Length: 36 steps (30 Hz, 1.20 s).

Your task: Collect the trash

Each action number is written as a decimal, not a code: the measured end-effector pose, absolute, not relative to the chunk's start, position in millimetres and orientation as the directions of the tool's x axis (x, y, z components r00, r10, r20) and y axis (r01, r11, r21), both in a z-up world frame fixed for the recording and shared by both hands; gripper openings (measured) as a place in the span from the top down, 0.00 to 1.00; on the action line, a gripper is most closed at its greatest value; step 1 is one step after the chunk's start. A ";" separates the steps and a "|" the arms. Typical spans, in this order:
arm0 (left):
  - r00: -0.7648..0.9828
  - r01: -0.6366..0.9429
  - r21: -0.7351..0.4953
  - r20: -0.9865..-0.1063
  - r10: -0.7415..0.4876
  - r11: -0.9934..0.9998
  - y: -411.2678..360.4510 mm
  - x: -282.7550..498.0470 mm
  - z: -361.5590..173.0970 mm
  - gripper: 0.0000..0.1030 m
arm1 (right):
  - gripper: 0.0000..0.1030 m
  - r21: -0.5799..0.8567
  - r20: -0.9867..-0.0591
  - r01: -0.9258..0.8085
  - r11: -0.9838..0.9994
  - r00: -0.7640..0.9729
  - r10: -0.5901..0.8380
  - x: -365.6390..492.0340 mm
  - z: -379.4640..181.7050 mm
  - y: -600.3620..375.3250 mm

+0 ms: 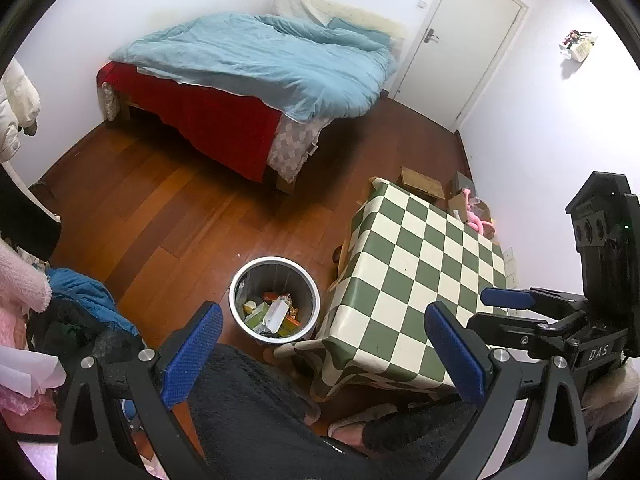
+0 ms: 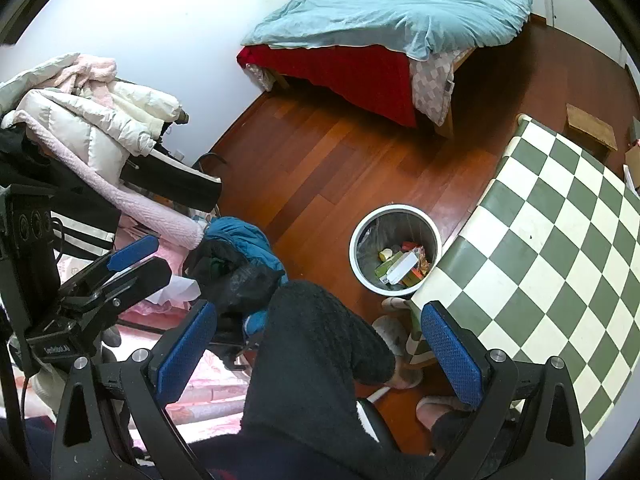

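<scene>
While both grippers' fingers gape wide and empty, the trash bin sits below them.

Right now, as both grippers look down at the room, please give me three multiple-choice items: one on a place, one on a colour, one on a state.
1. Where does the trash bin stand?
A. On the bed
B. On the floor beside the checkered table
C. On the table

2. What colour is the duvet on the bed?
A. Light blue
B. Yellow
C. Black

3. In what state are the left gripper and the right gripper?
A. Both shut on trash
B. Left shut, right open
C. Both open and holding nothing

Answers: 1 B, the bin's rim sits on the wooden floor at the table's edge. 2 A, light blue fabric covers the mattress. 3 C, in each wrist view the blue pads stand wide apart with nothing between them.
</scene>
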State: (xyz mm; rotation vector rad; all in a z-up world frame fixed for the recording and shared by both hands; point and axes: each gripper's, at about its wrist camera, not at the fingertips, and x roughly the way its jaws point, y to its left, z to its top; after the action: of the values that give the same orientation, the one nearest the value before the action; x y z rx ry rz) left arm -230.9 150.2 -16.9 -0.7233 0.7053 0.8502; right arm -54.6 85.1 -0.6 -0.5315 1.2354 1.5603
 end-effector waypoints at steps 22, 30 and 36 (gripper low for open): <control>0.474 -0.844 -0.276 -0.785 0.400 0.459 151.5 -228.1 -13.9 0.00 | 0.00 0.442 -0.818 -0.895 0.057 -0.375 0.437 -56.9 -0.8 83.1; 0.472 -0.846 -0.278 -0.788 0.395 0.455 152.4 -226.5 -14.9 0.00 | 0.00 0.442 -0.819 -0.895 0.060 -0.375 0.435 -61.5 -0.7 83.6; 0.480 -0.841 -0.286 -0.786 0.390 0.459 152.3 -226.1 -17.4 0.00 | 0.00 0.443 -0.818 -0.894 0.063 -0.375 0.436 -61.6 -0.5 85.1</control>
State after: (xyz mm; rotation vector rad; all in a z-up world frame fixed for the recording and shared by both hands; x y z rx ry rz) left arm -226.1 152.3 -17.4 -0.7404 0.7065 0.8412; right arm -61.6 85.1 -0.5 -0.5325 1.2438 1.5576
